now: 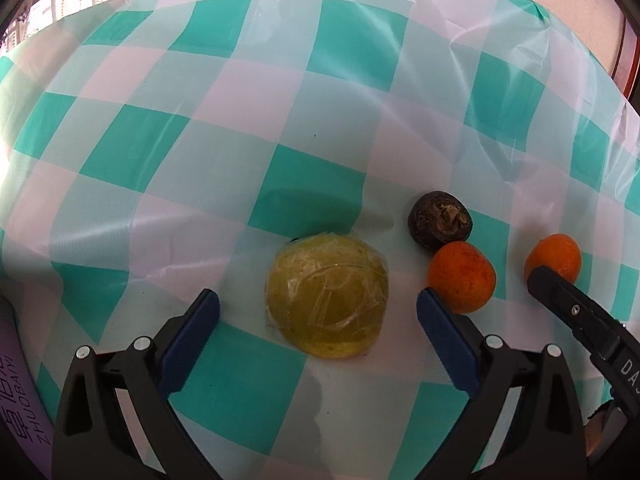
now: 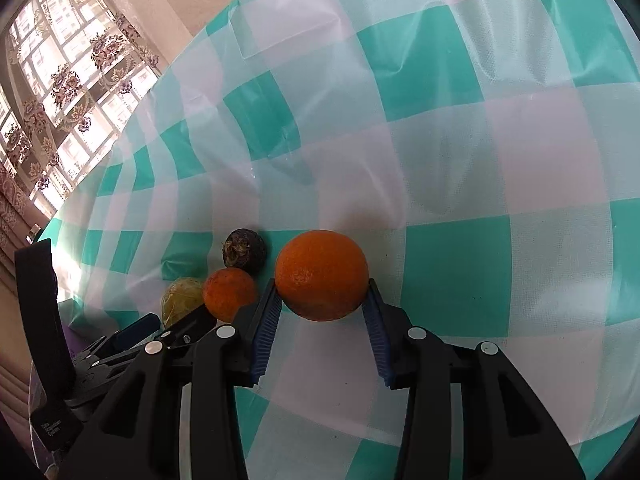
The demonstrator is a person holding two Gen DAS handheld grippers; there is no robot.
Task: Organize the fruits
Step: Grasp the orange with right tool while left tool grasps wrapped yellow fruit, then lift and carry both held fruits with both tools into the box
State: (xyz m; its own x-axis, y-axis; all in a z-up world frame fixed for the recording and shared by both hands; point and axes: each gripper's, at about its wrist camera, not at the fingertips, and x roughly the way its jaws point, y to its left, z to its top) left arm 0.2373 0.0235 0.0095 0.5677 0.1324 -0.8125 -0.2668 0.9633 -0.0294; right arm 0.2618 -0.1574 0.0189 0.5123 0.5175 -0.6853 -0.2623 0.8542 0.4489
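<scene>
1. Right claw [image 2: 322,300] is clamped on the big orange [image 2: 322,274], pads pressing both flanks at its lower half. The fruit looks to sit on the surface [image 2: 480,160], so my guess is it's a grab just made, ready to lift or slide.
2. Left claw [image 1: 318,306] is spread wide with nothing in it. The wrapped yellow-green fruit [image 1: 327,295] sits just ahead of its tips, lined up with the gap, pads not touching. Probably lining up to take that one next.
3. Just right of the left claw's right finger is the small orange [image 1: 462,277], with the dark wrinkly fruit [image 1: 440,220] touching it just beyond. Those three make a loose bunch, so I reckon that's the sorting spot.
4. Surface is under a thin teal-and-white check cloth [image 1: 280,100], creased and shiny; might bunch if fruit gets dragged.
5. Way past it: a pale wall and a window with floral curtains [image 2: 68,80].
</scene>
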